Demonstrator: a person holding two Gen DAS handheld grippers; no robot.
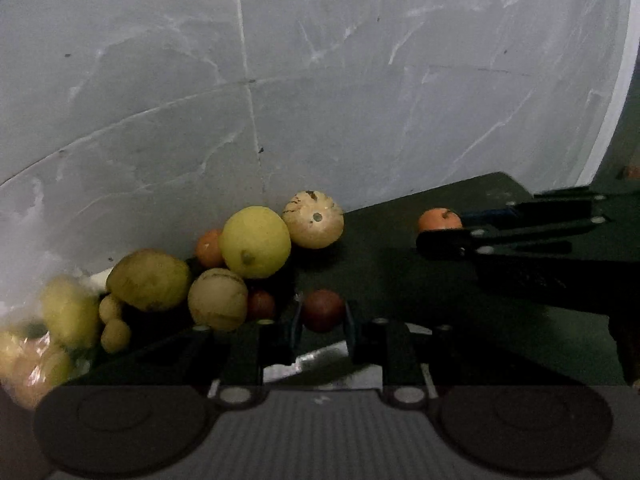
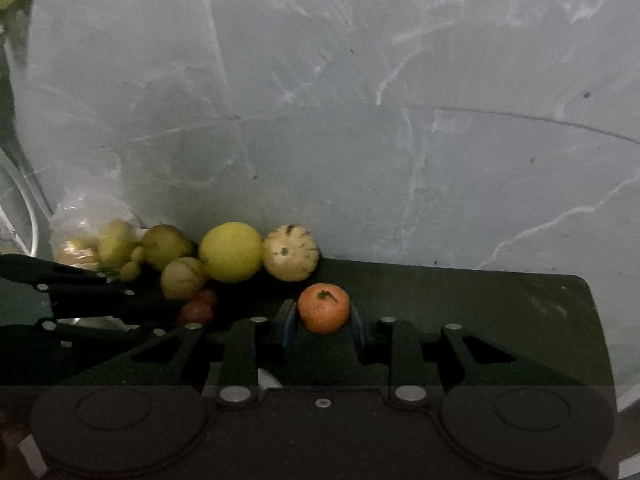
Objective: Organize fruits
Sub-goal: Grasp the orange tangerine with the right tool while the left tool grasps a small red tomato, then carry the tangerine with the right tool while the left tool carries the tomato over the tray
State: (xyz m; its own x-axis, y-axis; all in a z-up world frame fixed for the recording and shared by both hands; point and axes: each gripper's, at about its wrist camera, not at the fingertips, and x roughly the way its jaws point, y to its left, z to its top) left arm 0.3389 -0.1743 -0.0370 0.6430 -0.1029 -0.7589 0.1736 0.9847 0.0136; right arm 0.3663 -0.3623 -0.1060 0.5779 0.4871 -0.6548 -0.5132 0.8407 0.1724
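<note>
The left gripper [image 1: 322, 326] reaches forward low and level, jaws closed against a small dark red fruit [image 1: 322, 310]. The right gripper [image 2: 324, 324] — level too — has its jaws pressed on an orange [image 2: 324, 308].

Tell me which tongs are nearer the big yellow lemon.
Left. The left tongs straddle a dark red fruit just below the lemon; the right tongs bracket the orange, farther right.

A dim grey plaster wall [image 2: 400, 120], scuffed with pale streaks, rises behind a dark green tabletop [image 2: 480, 300].
</note>
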